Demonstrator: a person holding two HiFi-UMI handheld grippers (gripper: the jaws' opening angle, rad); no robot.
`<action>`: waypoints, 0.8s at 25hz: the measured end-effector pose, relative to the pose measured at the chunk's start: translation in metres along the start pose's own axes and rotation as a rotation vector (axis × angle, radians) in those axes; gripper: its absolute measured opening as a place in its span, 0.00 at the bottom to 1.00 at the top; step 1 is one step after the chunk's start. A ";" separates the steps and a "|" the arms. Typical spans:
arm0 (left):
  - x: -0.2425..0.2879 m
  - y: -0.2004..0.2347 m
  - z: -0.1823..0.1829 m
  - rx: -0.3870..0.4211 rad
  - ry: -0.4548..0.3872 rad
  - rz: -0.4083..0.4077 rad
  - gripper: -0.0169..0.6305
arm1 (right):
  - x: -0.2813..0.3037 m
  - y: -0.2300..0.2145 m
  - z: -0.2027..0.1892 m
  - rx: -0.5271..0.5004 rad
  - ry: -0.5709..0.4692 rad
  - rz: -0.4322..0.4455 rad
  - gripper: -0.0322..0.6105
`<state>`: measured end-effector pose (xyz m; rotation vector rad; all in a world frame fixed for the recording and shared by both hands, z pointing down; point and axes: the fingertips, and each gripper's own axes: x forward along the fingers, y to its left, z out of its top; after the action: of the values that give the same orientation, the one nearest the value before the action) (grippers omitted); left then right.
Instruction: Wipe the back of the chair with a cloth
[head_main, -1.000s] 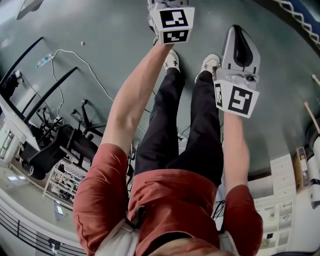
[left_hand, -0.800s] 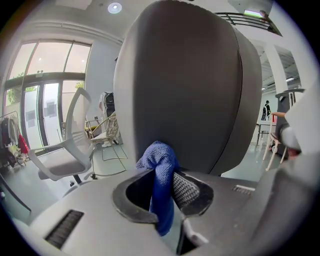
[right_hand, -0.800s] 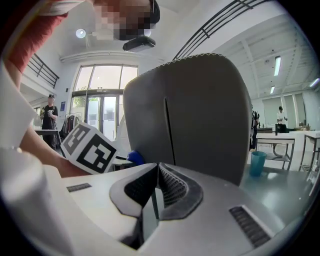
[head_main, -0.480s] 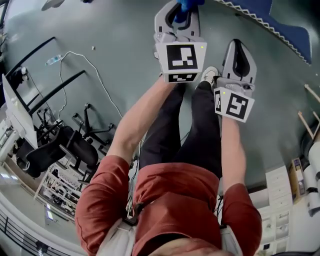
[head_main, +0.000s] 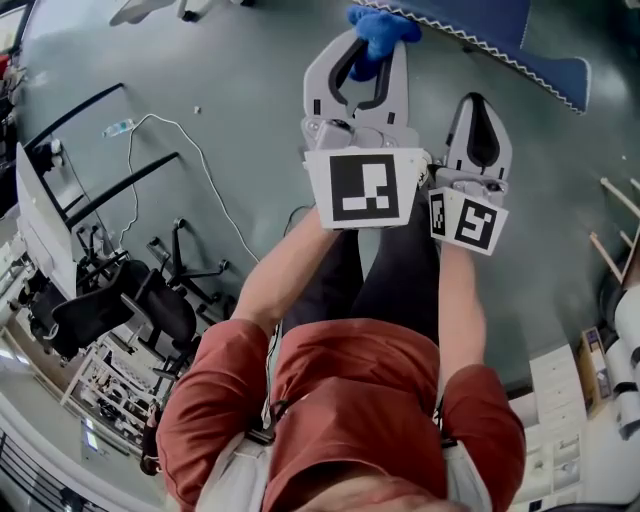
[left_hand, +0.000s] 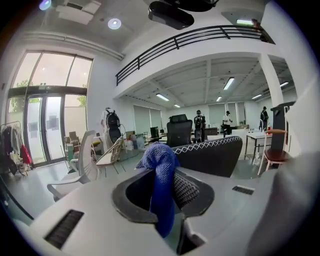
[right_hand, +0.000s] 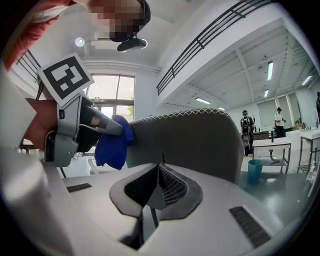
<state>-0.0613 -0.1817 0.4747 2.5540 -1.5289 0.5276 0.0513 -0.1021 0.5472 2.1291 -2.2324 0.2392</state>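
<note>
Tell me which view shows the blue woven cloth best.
The left gripper view: the blue woven cloth fills the centre, pinched between the left gripper's jaws. The right gripper view shows it from the side, bunched beside the dark grey padded chair back's edge. The head view shows only a small tuft near the top.

Dark grey padded chair back (right_hand: 192, 142), white-stitched rim, stands directly ahead, blocking passage; grey floor (head_main: 245, 110) to its left lies open.
</note>
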 end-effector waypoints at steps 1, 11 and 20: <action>-0.001 0.000 0.000 -0.005 0.001 0.000 0.16 | -0.001 0.001 -0.001 0.003 0.000 0.001 0.09; 0.014 0.006 -0.065 -0.018 -0.013 0.019 0.16 | -0.009 -0.013 -0.031 0.004 0.028 -0.011 0.09; 0.083 -0.043 -0.197 -0.022 0.066 -0.059 0.16 | -0.014 -0.055 -0.079 0.002 0.068 -0.057 0.09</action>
<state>-0.0343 -0.1760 0.6906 2.5299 -1.4255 0.5778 0.1009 -0.0792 0.6277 2.1481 -2.1322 0.3073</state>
